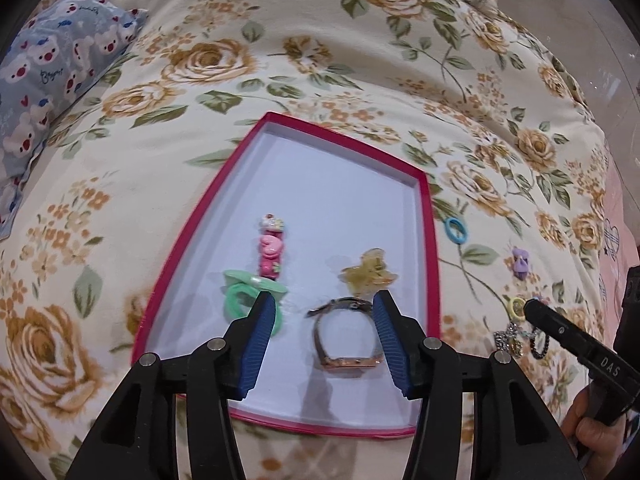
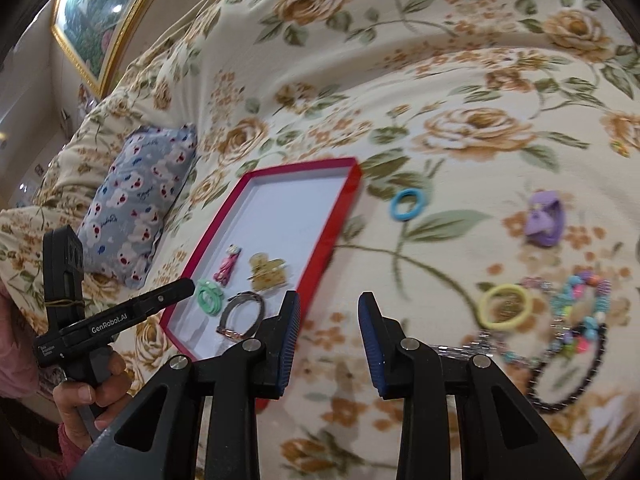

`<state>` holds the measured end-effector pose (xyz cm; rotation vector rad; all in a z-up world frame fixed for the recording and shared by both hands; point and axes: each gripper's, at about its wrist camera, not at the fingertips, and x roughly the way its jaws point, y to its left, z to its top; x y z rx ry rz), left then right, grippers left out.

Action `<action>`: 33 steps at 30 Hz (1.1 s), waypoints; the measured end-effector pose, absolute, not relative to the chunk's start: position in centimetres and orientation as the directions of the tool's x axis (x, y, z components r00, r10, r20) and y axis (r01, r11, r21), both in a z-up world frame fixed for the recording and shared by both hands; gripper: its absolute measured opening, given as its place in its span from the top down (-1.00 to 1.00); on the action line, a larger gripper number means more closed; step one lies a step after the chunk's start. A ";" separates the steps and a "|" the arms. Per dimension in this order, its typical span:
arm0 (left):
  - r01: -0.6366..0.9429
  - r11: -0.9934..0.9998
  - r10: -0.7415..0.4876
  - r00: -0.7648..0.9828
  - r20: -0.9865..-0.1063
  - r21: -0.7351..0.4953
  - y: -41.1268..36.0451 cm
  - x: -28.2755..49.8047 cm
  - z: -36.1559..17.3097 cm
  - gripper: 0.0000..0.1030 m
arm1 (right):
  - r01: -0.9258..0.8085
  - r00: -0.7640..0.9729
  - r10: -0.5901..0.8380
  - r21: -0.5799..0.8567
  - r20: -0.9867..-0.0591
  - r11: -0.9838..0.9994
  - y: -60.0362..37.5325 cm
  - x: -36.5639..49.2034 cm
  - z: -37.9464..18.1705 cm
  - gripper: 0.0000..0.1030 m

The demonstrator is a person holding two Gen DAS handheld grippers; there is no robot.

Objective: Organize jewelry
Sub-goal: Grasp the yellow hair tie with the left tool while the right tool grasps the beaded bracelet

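Observation:
A red-rimmed white tray (image 1: 432, 240) lies on a floral bedspread. In it lie a pink hair clip (image 1: 271, 249), a green hair tie (image 1: 240, 298), an amber claw clip (image 1: 369, 274) and a rose-gold watch (image 1: 344, 332). My left gripper (image 1: 324, 308) is open and empty, just above the watch. My right gripper (image 2: 329, 304) is open and empty over the bedspread right of the tray (image 2: 340, 220). On the bedspread lie a blue hair tie (image 2: 407, 204), a purple clip (image 2: 544, 218), a yellow hair tie (image 2: 505, 306), a colourful bead bracelet (image 2: 580, 312) and a black bead bracelet (image 2: 568, 372).
A blue bear-print pillow (image 1: 48, 72) lies left of the tray; it also shows in the right wrist view (image 2: 140, 200). A framed picture (image 2: 104, 20) hangs on the wall at the far left. A silver chain (image 2: 476, 346) lies by the bracelets.

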<state>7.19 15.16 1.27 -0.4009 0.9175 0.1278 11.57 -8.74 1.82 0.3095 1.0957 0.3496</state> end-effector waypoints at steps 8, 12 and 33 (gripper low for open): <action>-0.229 0.931 -0.091 0.609 -0.788 -0.285 13.2 7.2 1.9 0.02 | -0.059 0.458 0.376 0.394 -0.806 0.917 -13.0 9.9 2.5 0.32; -0.186 0.940 -0.121 0.603 -0.789 -0.286 11.5 7.6 2.0 0.02 | -0.010 0.474 0.344 0.386 -0.811 0.923 -15.5 9.1 2.5 0.32; 0.053 0.967 -0.238 0.525 -0.817 -0.248 1.0 16.8 -0.3 0.03 | 0.164 0.485 0.190 0.302 -0.854 0.939 -24.7 8.5 1.2 0.32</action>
